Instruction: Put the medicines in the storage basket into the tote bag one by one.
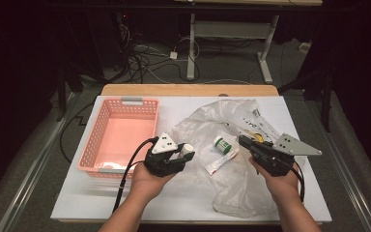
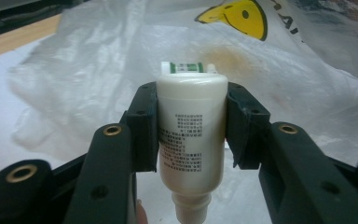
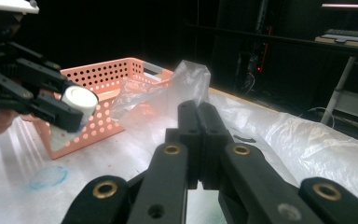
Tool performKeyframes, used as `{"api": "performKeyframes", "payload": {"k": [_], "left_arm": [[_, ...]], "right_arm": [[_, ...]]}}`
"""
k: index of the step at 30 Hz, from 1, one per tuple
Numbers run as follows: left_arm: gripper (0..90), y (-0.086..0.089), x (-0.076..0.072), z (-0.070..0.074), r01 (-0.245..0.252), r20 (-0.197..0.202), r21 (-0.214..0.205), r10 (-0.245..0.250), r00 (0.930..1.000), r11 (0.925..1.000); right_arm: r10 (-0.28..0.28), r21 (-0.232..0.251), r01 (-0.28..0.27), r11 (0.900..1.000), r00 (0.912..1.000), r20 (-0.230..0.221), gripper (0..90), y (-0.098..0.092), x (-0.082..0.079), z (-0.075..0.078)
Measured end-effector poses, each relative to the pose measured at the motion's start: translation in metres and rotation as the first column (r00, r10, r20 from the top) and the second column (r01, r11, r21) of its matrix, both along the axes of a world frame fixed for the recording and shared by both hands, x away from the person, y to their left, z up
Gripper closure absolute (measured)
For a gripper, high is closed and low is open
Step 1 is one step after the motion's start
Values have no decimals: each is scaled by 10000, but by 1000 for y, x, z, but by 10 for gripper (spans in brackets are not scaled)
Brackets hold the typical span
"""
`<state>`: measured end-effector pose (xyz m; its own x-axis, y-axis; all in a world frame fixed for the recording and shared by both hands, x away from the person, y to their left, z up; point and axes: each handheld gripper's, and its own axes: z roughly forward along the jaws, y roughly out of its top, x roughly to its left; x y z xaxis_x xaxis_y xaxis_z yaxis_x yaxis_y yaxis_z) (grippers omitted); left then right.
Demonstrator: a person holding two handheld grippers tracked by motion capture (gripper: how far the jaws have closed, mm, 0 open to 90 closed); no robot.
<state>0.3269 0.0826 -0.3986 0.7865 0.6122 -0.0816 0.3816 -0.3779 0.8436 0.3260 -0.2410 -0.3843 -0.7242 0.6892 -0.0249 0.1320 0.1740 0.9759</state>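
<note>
Left gripper (image 1: 182,155) clamps the white bottle (image 1: 185,150) across its middle, long axis along the jaws, just right of the pink basket (image 1: 92,140), which lies far nearer this hand than the empty, shut right gripper (image 1: 244,141).

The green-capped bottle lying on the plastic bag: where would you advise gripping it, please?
Probably across the white body of the green-capped bottle, coming from above: it lies on its side on the plastic bag, beside a flat sachet, so keep the jaws clear of that.

left gripper (image 1: 186,153) | black jaws, brass-looking rivets | grey plate | black cable
</note>
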Motion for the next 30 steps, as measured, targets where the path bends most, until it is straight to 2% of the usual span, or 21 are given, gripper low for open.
{"api": "performKeyframes", "payload": {"k": [13,21,30], "left_arm": [[581,-31,9,-22,422,-583,161,-412,9974,9990],[580,-54,17,-31,633,-700,163,-620,9956,9979],[579,-83,29,-40,822,-659,174,-808,9945,9965]], "right_arm": [[-11,-4,11,10000,10000,-15,900,0,0,0],[37,-10,-37,10000,10000,27,900,1,0,0],[37,0,-37,10000,10000,39,900,1,0,0]]}}
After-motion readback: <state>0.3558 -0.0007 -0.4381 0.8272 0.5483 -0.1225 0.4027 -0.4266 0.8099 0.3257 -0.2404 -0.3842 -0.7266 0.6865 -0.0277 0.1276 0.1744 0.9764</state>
